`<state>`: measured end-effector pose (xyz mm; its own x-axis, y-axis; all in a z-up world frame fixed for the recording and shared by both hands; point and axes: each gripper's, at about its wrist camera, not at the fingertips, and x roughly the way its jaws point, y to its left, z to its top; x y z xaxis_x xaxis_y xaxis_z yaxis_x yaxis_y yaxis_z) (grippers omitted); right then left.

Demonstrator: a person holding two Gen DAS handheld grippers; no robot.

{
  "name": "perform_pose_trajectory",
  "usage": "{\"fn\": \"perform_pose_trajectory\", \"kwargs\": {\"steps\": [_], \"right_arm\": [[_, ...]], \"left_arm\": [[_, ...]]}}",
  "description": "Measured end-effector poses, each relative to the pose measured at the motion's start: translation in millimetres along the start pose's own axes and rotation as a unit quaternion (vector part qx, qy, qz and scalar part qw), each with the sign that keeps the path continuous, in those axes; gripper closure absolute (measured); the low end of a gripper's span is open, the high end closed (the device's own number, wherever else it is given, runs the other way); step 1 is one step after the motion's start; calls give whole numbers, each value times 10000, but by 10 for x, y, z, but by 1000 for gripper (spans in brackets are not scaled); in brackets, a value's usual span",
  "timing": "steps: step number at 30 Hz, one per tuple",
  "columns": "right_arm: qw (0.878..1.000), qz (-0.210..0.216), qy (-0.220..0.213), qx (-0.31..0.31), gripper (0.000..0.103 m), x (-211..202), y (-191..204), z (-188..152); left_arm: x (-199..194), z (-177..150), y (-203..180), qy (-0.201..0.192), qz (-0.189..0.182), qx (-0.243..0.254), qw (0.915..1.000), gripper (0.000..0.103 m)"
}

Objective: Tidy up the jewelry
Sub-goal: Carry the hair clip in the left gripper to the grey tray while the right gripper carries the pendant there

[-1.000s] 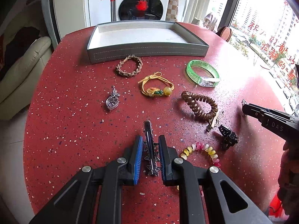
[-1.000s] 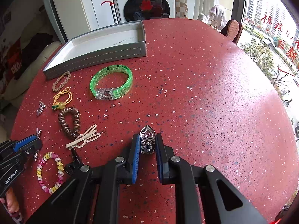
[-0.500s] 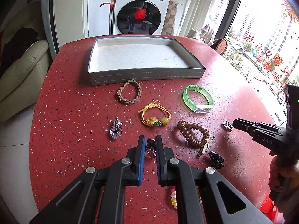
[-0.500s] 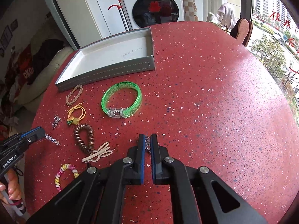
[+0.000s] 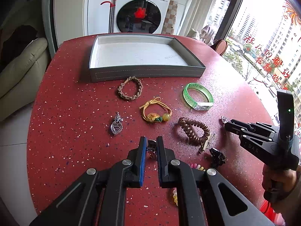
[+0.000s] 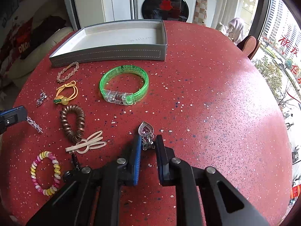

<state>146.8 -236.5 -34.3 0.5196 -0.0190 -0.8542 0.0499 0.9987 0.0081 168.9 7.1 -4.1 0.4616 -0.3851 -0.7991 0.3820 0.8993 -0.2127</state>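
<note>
Closest in the left wrist view: left gripper [image 5: 151, 145] clamped narrow on a small silver clip [image 5: 151, 148], mostly hidden between the pads; shape hard to read. Just beyond the right finger, a beaded bracelet [image 5: 196, 166] largely cut off by the gripper body. Closest in the right wrist view: right gripper [image 6: 148, 141] pinching the stem of a silver heart pendant [image 6: 146, 130], heart end poking out ahead of the tips, above the red table [image 6: 216, 103]. Further out: coil hair tie [image 5: 193, 130], a second heart pendant [image 5: 116, 127], yellow cord bracelet [image 5: 156, 112], green bangle [image 6: 124, 84], braided bracelet [image 5: 130, 88]. A black clip [image 5: 217, 155] lying near the coil, details unclear. Farthest: grey tray [image 5: 146, 73] holding no jewelry, far wall partly out of sight in the right wrist view.
</note>
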Motion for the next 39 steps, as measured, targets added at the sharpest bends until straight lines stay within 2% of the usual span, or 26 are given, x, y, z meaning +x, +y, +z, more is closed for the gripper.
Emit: {"fn": "perform_pose_trajectory", "kwargs": {"steps": [9, 15, 20, 25, 31, 39], "right_arm": [[9970, 531, -278, 492, 87, -256, -171, 165], [9935, 835, -466, 622, 87, -325, -185, 487], [9906, 1050, -600, 640, 87, -283, -159, 885], [9866, 1302, -627, 751, 87, -71, -123, 1360], [9885, 1230, -530, 696, 87, 342, -14, 1807], [9934, 921, -347, 589, 87, 811, 72, 2031]], "left_arm": [[-92, 195, 131, -108, -221, -261, 9994, 74], [-141, 575, 146, -398, -190, -198, 9988, 74], [-47, 997, 147, -584, -88, -134, 9982, 74], [227, 1435, 131, -711, 153, 5, 9974, 74], [722, 1835, 261, -619, 399, -96, 9972, 74], [1296, 1951, 430, -292, 676, -279, 9969, 74]]}}
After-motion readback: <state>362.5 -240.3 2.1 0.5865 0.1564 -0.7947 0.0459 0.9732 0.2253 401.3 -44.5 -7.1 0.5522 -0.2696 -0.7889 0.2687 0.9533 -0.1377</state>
